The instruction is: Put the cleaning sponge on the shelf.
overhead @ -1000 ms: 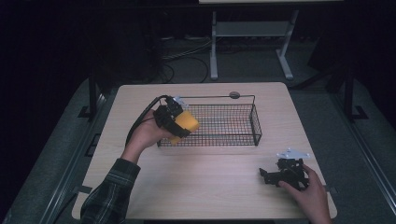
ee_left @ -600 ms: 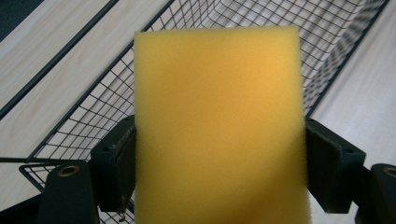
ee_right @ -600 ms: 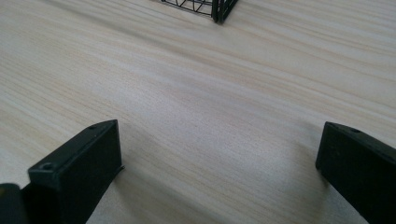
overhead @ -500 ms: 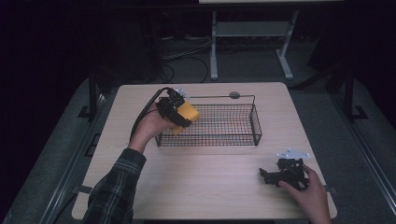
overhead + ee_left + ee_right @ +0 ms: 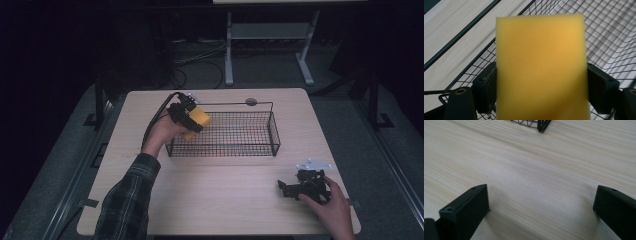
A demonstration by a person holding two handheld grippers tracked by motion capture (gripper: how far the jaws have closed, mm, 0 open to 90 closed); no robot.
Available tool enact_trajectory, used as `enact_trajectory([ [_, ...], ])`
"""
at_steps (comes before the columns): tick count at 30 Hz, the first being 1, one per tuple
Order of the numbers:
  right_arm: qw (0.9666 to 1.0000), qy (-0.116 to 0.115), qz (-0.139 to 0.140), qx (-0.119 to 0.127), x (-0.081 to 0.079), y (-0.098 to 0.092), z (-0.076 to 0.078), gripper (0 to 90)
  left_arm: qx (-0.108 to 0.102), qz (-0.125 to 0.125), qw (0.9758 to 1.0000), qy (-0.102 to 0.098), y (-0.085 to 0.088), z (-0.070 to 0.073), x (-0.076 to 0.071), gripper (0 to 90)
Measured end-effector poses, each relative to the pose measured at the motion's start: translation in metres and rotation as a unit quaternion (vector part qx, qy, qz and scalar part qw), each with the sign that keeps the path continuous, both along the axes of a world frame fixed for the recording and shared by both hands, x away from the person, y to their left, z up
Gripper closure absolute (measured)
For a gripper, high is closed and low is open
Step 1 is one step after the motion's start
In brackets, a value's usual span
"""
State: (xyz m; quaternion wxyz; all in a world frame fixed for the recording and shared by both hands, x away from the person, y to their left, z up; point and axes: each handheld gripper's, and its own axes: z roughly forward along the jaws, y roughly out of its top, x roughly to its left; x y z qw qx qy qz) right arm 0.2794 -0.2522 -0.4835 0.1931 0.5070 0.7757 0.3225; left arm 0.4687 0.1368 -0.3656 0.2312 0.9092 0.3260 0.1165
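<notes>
The right gripper [image 5: 292,187] rests on the near right part of the surface [image 5: 225,195], its jaws spread wide with bare wood between them. The left gripper [image 5: 192,120] grasps a yellow sponge [image 5: 541,67], both pads pressed against its sides. The sponge is held over the left end of the black wire basket [image 5: 250,135], above the rim, at the far half of the surface.

We see the yellow foam sponge [image 5: 541,67] — a rectangular block with squared edges and a fine-pored face — gripped on both sides and raised over the left end of the black wire basket [image 5: 235,135], which stands empty on the table.
</notes>
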Motion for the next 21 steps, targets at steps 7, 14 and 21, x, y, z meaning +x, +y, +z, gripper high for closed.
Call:
enact_trajectory([
  [7, 1.0000, 0.000, 0.000, 0.000, 0.000, 0.000, 0.000, 0.0, 0.010, 0.006, 0.9999, 0.011, -0.001, -0.015, 0.006, 22.5],
  [14, 1.0000, 0.000, 0.000, 0.000, 0.000, 0.000, 0.000, 0.0, 0.016, 0.014, 0.9995, 0.024, 0.001, -0.029, 0.010, 22.4],
  [21, 1.0000, 0.000, 0.000, 0.000, 0.000, 0.000, 0.000, 0.0, 0.024, 0.019, 0.9989, 0.035, 0.002, -0.041, 0.011, 22.4],
])
